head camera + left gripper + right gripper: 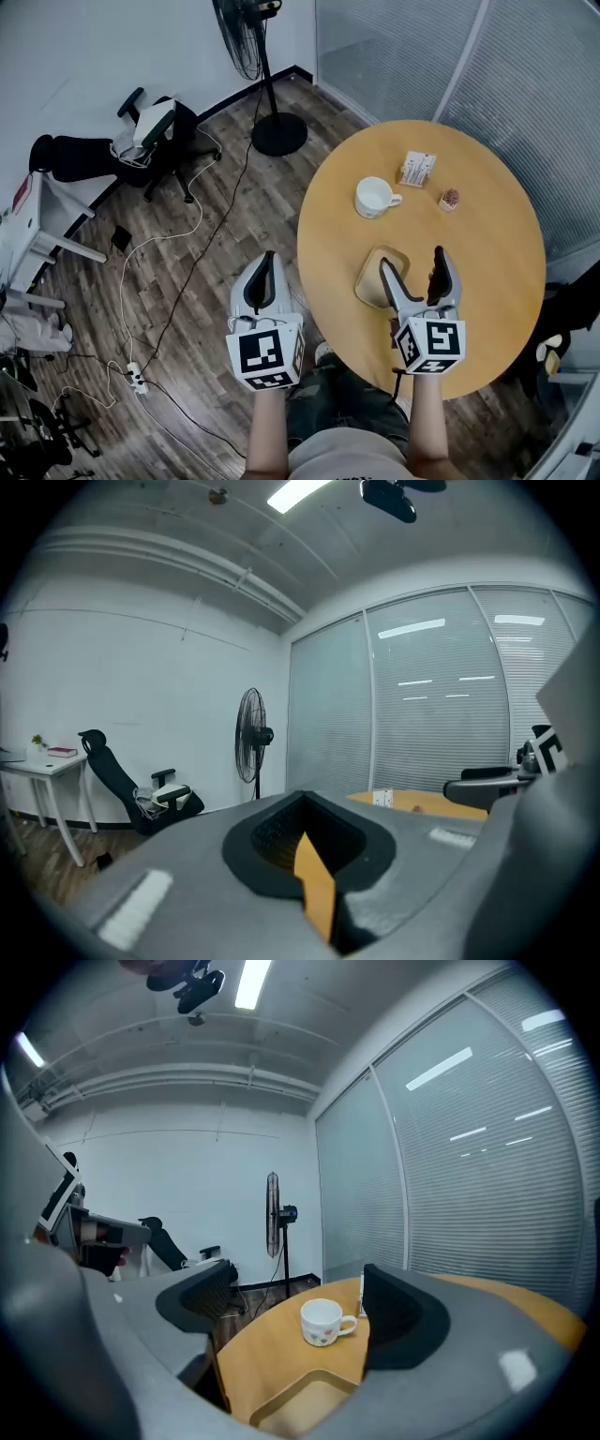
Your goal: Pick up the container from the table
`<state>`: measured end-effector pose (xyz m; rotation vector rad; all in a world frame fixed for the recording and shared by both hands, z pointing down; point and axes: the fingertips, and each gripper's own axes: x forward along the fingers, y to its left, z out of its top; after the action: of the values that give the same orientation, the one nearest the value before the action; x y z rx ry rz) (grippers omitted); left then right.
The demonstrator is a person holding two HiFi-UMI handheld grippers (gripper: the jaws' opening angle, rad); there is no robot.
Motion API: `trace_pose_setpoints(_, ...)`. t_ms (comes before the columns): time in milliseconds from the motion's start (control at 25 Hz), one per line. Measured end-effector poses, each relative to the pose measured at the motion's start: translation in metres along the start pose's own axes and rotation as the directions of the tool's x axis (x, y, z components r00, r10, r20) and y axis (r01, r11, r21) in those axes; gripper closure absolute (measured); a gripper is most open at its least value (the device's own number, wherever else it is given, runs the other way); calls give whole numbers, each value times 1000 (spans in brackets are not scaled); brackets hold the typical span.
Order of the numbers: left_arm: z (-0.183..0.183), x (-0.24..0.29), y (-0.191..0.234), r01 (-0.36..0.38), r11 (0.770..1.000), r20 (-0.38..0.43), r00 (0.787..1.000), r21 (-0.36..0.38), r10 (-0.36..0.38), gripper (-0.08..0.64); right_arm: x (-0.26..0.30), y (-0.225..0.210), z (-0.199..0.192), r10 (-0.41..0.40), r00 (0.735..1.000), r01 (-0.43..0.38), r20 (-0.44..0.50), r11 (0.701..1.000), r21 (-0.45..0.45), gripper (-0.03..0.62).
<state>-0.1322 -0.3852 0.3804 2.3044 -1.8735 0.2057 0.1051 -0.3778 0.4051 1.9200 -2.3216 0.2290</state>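
The container (373, 278) is a shallow tan wooden tray with rounded corners, lying near the front left of the round wooden table (487, 253). My right gripper (412, 267) hovers over it, open, one finger above the tray and the other to its right, with nothing between them. In the right gripper view the container (300, 1405) lies low between the jaws of the right gripper (295, 1335). My left gripper (263, 278) is shut and empty, off the table's left edge above the floor. In its own view the left gripper (305, 832) has its pads together.
A white cup (375, 197) stands beyond the container, with a small card box (417, 169) and a small brown object (450, 199) further back. A standing fan (267, 84), an office chair (150, 131) and cables with a power strip (136, 375) are on the wooden floor.
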Motion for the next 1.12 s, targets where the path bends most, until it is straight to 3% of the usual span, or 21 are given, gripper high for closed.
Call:
trace_pose_setpoints(520, -70, 2, -12, -15, 1000, -164, 986, -20, 12, 560, 9, 0, -67, 41, 980, -53, -196, 997, -55, 120)
trace_pose_setpoints(800, -100, -1, -9, -41, 999, -222, 974, -24, 34, 560, 10, 10, -112, 77, 942, -100, -326, 994, -54, 123)
trace_pose_setpoints(1120, -127, -4, -5, -18, 999, -285, 958, -34, 7, 560, 6, 36, -156, 142, 875, -193, -463, 979, -64, 158)
